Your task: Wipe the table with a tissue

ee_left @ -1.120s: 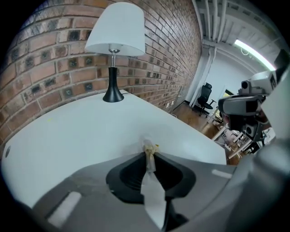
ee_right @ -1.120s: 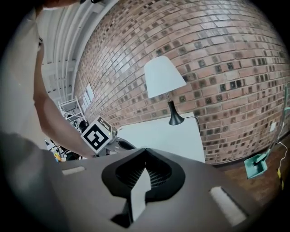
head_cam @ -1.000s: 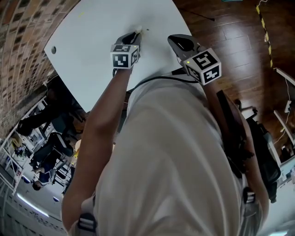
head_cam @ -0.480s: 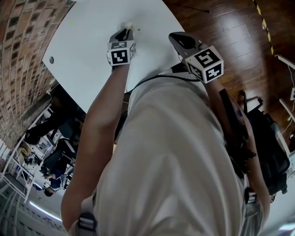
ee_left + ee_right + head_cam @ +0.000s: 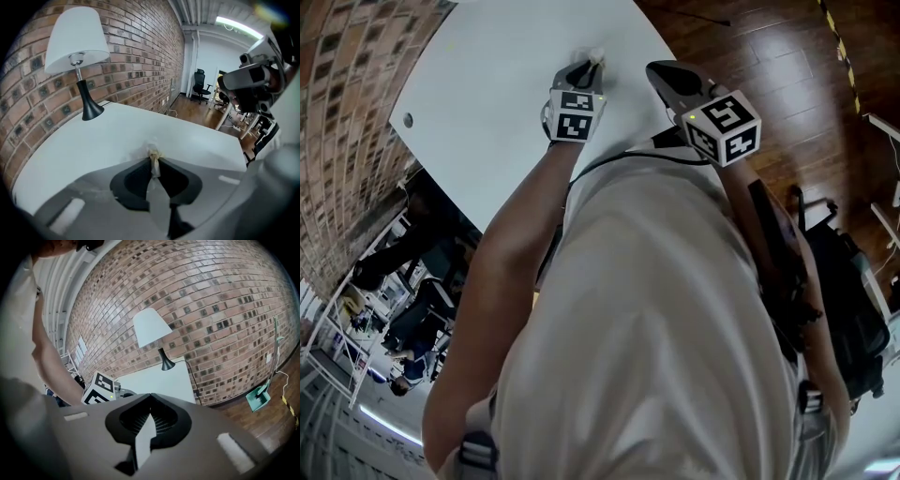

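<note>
My left tool (image 5: 153, 158) is tipped down at the white surface (image 5: 112, 136). Its jaws are closing on a crumpled tissue (image 5: 153, 151), which is pinched at their tips, and the wad rests against the surface. A table lamp (image 5: 77, 51) stands well apart at the far end, by the brick wall (image 5: 140, 51). My right tool (image 5: 150, 398) is clenched with nothing between its jaws, and is held just beside the left one near the surface's edge. The left tool's marker cube (image 5: 99, 387) shows in the right gripper view.
</note>
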The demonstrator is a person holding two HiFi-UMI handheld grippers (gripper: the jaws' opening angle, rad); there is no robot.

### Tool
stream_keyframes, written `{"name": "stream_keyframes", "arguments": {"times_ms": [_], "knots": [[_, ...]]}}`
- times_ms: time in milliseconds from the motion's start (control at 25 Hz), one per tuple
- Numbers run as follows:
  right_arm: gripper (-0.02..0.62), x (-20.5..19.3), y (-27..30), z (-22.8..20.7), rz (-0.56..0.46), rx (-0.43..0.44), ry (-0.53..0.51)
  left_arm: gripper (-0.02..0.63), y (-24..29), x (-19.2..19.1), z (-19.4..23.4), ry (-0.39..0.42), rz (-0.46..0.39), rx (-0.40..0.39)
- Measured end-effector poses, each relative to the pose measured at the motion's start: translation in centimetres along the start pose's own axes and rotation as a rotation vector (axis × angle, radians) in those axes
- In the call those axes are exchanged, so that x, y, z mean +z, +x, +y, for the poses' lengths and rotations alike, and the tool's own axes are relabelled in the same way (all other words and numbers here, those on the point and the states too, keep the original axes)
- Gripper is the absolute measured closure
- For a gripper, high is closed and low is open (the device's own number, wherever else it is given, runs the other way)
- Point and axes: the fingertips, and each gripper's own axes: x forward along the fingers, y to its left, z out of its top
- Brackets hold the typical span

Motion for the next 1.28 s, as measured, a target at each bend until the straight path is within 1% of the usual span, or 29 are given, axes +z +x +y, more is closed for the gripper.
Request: {"name": "stream_keyframes", "arguments": {"times_ms": [120, 280, 320, 360, 440, 480, 520, 560, 600, 680, 760, 880, 1000, 1120, 1200, 1280], "knots": [[0.588, -0.1, -0.2, -0.5, -0.003, 0.001, 0.004, 0.554, 0.2, 0.1, -1.5, -0.006, 0.022, -0.030], [0.588, 0.4, -0.6, -1.0, -0.019, -0.009, 0.000, 0.552, 0.5, 0.4, -4.0, -0.032, 0.040, -0.118], [0.588, 0.8, -0.6, -1.1, -0.028, -0.014, -0.003, 0.552, 0.5, 0.4, -4.7, -0.050, 0.045, -0.157], [0.588, 1.2, -0.6, -1.2, -0.039, -0.018, -0.005, 0.552, 0.4, 0.4, -5.7, -0.076, 0.055, -0.215], [0.588, 1.9, -0.6, -1.4, -0.059, -0.029, -0.007, 0.552, 0.1, 0.1, -8.4, -0.127, 0.095, -0.378], [0.588, 2.2, -0.7, -1.6, -0.068, -0.036, -0.007, 0.552, -0.2, 0.1, -9.8, -0.134, 0.114, -0.449], [0.588, 2.5, -0.7, -1.8, -0.074, -0.044, -0.008, 0.552, -0.6, 0.2, -10.8, -0.128, 0.115, -0.488], [0.588, 2.6, -0.7, -2.0, -0.076, -0.050, -0.011, 0.552, -1.0, 0.4, -11.1, -0.123, 0.096, -0.491], [0.588, 2.7, -0.7, -2.0, -0.074, -0.050, -0.016, 0.551, -1.5, 0.6, -11.0, -0.133, 0.061, -0.472], [0.588, 2.7, -0.3, -1.8, -0.060, -0.032, -0.031, 0.551, -2.7, 0.9, -9.7, -0.202, -0.026, -0.417], [0.588, 2.7, 0.4, -1.1, -0.040, 0.005, -0.055, 0.551, -4.4, 0.7, -8.1, -0.273, -0.107, -0.367], [0.588, 2.3, 1.8, 0.9, -0.006, 0.080, -0.104, 0.550, -7.3, -0.3, -6.0, -0.353, -0.212, -0.307], [0.588, 1.6, 3.4, 4.4, 0.030, 0.178, -0.160, 0.549, -10.1, -2.4, -4.6, -0.431, -0.291, -0.228], [0.588, 0.9, 4.8, 8.8, 0.065, 0.296, -0.231, 0.549, -12.8, -4.8, -3.7, -0.516, -0.370, -0.127], [0.588, -0.2, 4.9, 11.6, 0.092, 0.348, -0.275, 0.549, -14.5, -6.8, -3.8, -0.564, -0.411, -0.068], [0.588, -1.8, 5.3, 14.9, 0.113, 0.392, -0.319, 0.549, -16.9, -9.6, -3.4, -0.598, -0.441, -0.010]]}}
